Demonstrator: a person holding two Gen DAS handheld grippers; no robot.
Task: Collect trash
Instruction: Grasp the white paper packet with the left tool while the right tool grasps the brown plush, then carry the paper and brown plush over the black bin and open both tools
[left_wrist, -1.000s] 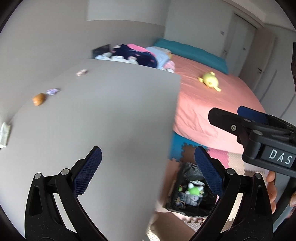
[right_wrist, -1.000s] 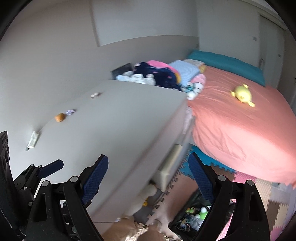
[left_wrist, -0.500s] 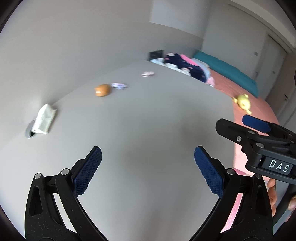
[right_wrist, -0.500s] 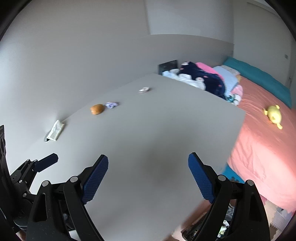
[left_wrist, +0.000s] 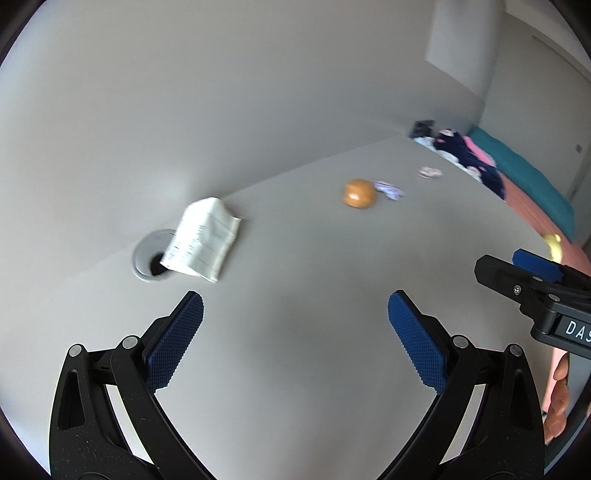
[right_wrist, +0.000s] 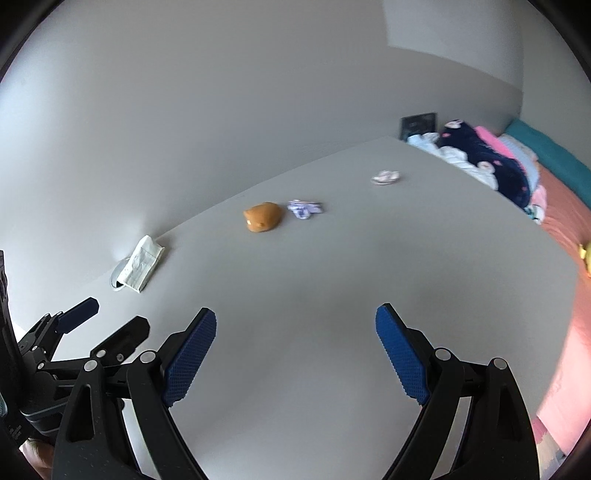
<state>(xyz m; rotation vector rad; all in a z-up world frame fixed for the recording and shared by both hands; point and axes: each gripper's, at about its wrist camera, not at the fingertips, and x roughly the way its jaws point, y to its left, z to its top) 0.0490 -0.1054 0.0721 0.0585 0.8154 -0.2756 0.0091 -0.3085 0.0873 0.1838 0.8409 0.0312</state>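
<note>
Scraps lie along the far side of a grey desk (left_wrist: 314, 280) (right_wrist: 332, 266). A folded white paper (left_wrist: 203, 240) (right_wrist: 142, 268) rests partly over a round cable hole (left_wrist: 149, 260). Farther right sit an orange lump (left_wrist: 358, 193) (right_wrist: 263, 216), a crumpled purple-white wrapper (left_wrist: 388, 189) (right_wrist: 304, 209) and a small pink-white wrapper (left_wrist: 429, 172) (right_wrist: 386, 177). My left gripper (left_wrist: 295, 321) hangs open just short of the paper, with nothing between its blue pads. My right gripper (right_wrist: 295, 328) is open and empty too, to the right of the left one.
A pile of clothes (right_wrist: 476, 155) (left_wrist: 465, 155) and a dark tablet (right_wrist: 419, 124) sit at the desk's far right end. Beyond the desk's right edge is a bed with a pink sheet (right_wrist: 569, 214) and a yellow toy (left_wrist: 554, 245). A grey wall backs the desk.
Both grippers have swung left, from over the desk's right edge and the floor bin to over the desk top. The paper and scraps are now nearer and more central. Jaws stayed open.
</note>
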